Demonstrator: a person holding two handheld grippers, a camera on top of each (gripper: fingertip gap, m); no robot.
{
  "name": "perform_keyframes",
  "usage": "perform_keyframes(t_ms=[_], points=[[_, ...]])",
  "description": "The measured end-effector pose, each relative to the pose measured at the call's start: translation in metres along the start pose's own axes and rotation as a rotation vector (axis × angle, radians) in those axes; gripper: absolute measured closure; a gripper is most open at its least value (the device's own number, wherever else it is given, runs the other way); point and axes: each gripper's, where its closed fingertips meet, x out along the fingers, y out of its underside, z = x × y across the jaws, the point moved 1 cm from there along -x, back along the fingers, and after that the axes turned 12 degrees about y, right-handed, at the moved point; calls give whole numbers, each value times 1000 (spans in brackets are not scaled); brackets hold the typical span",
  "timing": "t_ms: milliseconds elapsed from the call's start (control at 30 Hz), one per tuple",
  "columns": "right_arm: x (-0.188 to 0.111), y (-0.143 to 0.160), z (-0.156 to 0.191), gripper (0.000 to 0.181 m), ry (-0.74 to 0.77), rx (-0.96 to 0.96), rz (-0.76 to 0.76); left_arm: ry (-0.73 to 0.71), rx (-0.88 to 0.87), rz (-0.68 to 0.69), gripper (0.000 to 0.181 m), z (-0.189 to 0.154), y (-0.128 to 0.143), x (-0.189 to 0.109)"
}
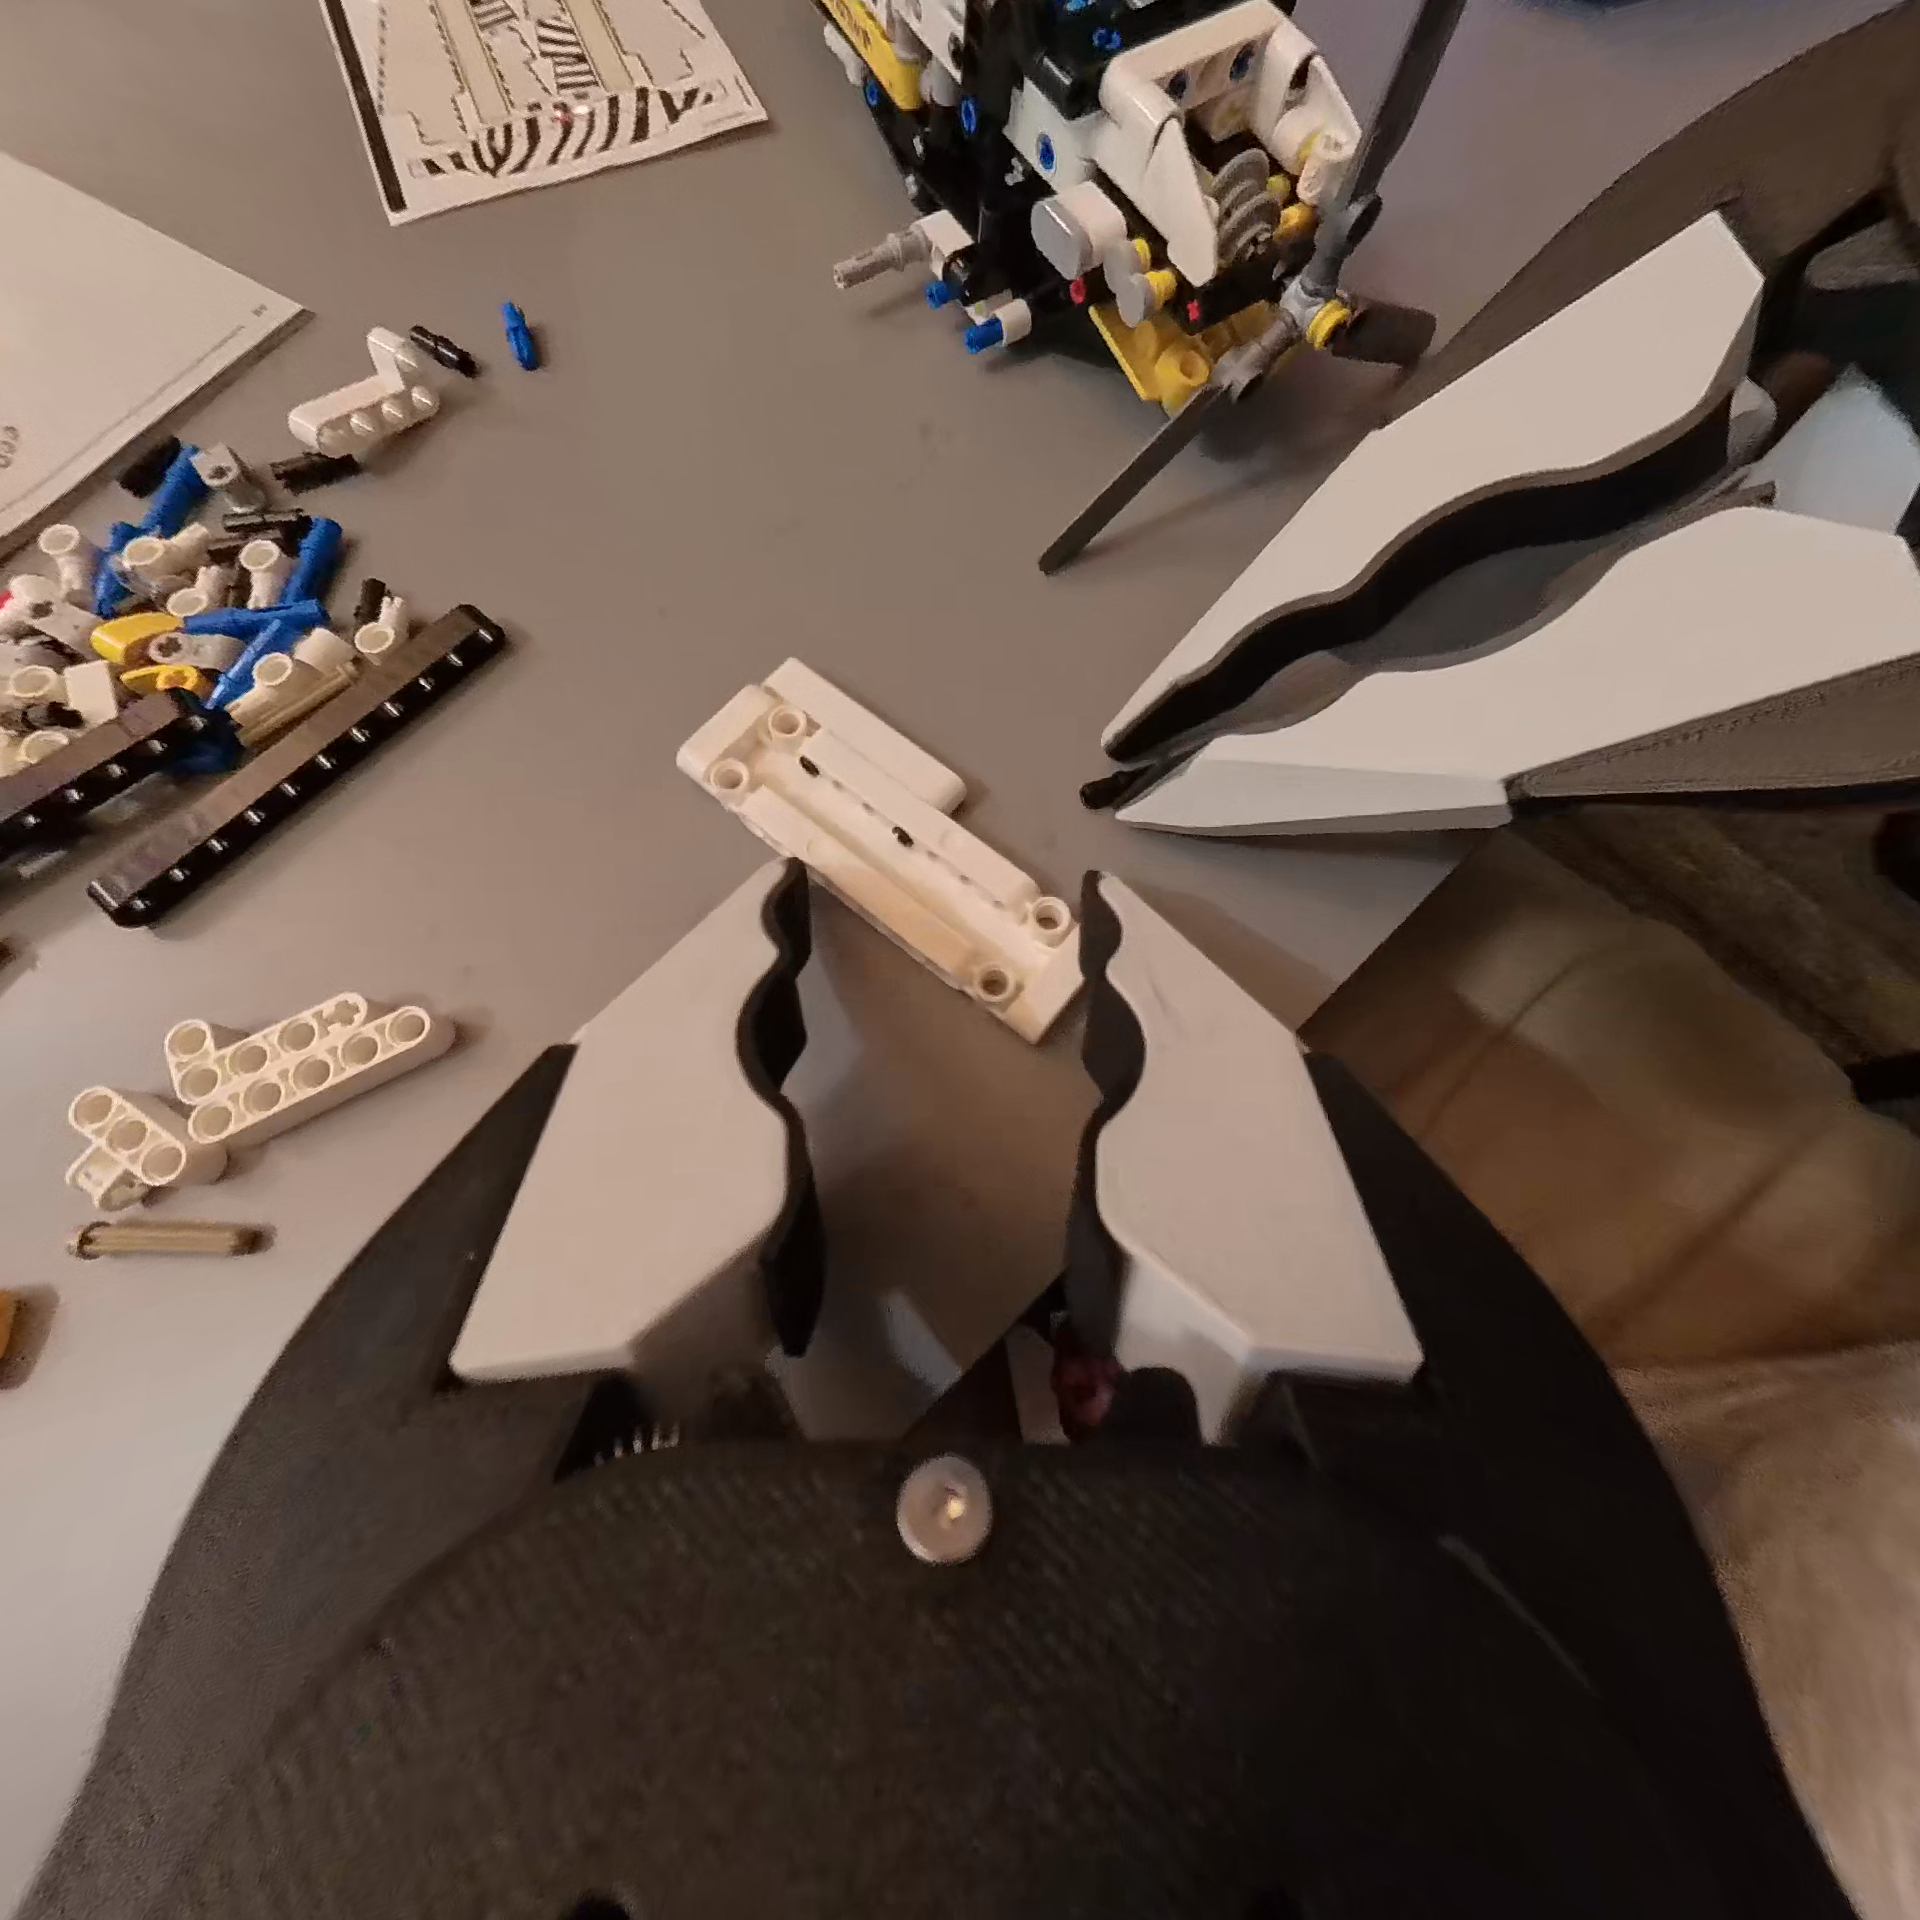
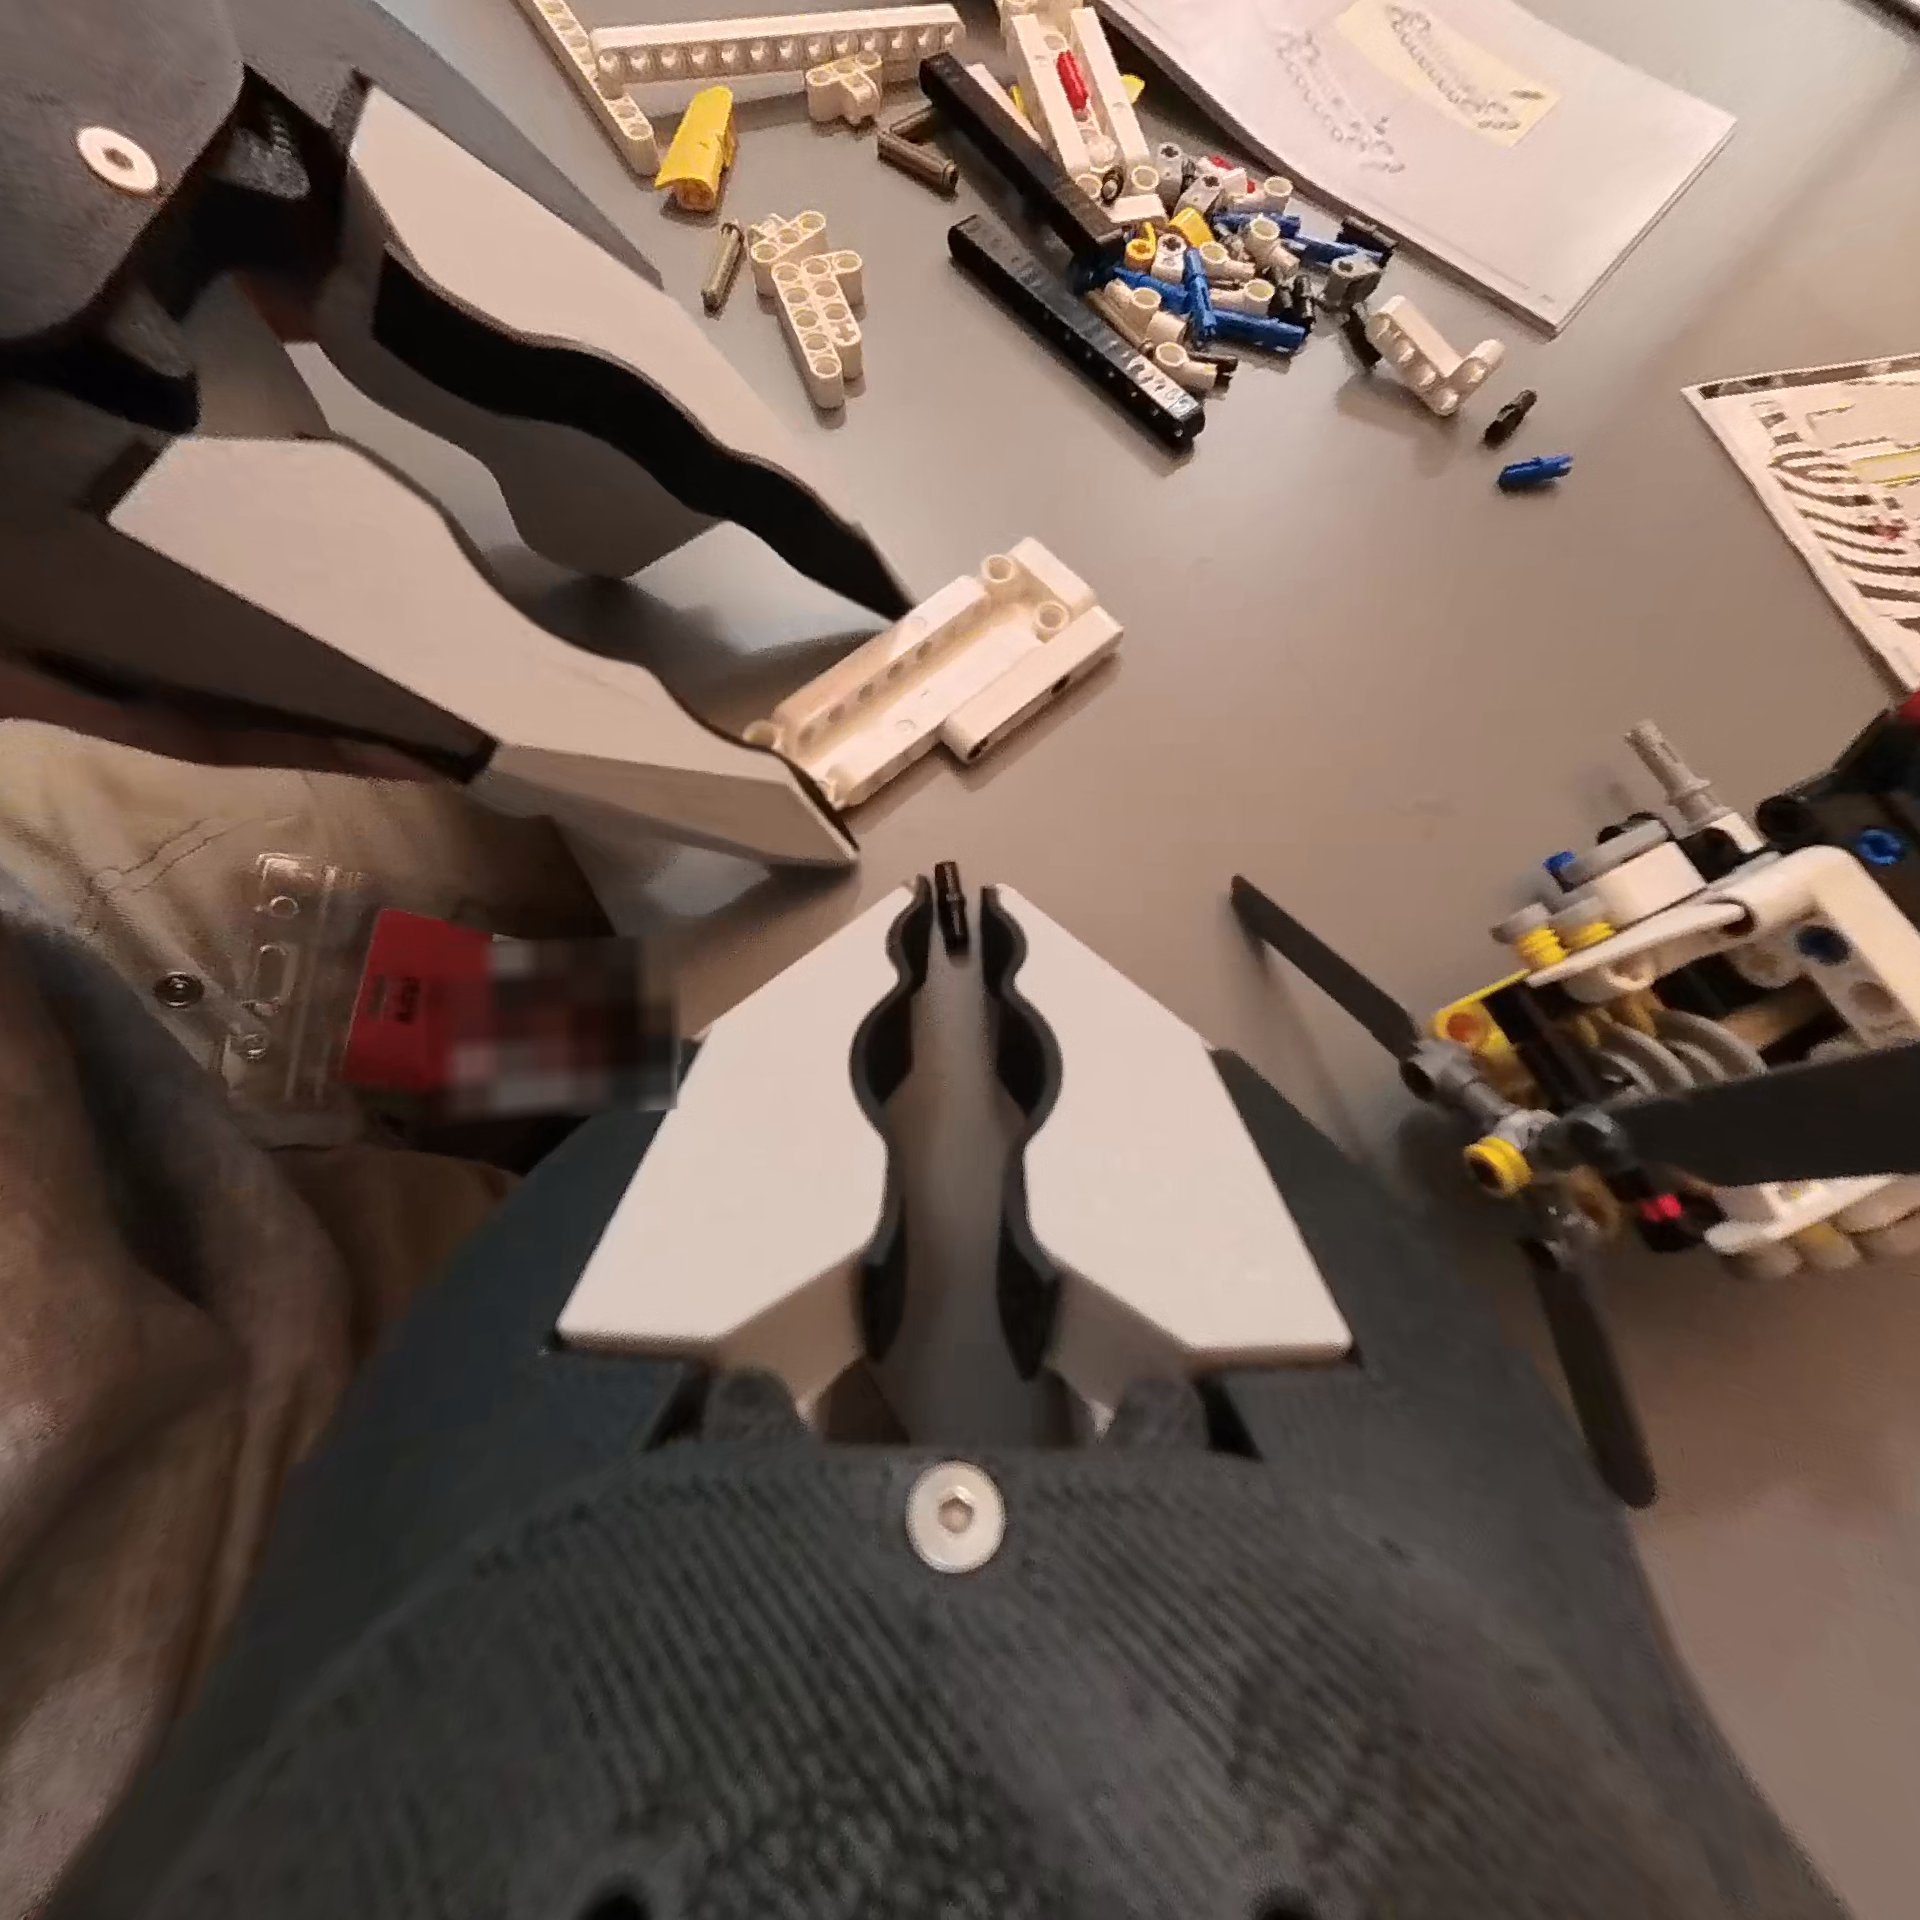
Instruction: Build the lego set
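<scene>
A white Lego panel piece (image 1: 873,821) lies on the grey table (image 1: 644,488), with a flat white beam alongside it. My left gripper (image 1: 940,883) has its two fingertips against the panel's near end, one on each side, and holds it on the table. The right wrist view shows the same grip (image 2: 868,717) on the panel (image 2: 966,665). My right gripper (image 2: 951,899) is shut on a small black pin (image 2: 948,904) that sticks out past its tips. It hovers just right of the panel, and it also shows in the left wrist view (image 1: 1122,784).
A part-built white, black and yellow model (image 1: 1122,187) with black propeller blades stands at the far right (image 2: 1662,1039). A pile of loose parts (image 1: 177,634) with long black beams (image 1: 301,769), white beams (image 1: 301,1070), an instruction booklet (image 2: 1434,135) and a sticker sheet (image 1: 540,94) lie left. A person's clothing (image 2: 260,883) is at the table edge.
</scene>
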Motion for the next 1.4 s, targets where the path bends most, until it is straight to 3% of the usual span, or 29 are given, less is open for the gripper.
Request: perform_keyframes(t_ms=[33,433,800,1033,1167,1267,1400], points=[[0,0,-1,172,-3,-1,-1,10,-10,2,135,1,1,-1],[-2,1,5,179,-86,17,-3,163,-201,-59,144,8,3,-18],[3,-5,16,179,-107,1,-10,82,-152,-22,140,7,14,-26],[3,-6,16,179,-102,-9,-17,48,-176,-165,123,12,-9,-32],[3,-6,16,179,-102,-10,-14,78,-172,-232,128,9,-16,-44],[4,-6,15,179,-93,-2,-13,-39,-115,-252,129,23,-15,-56],[4,-6,15,179,-82,5,-20,-236,149,-170,140,29,-12,-66]])
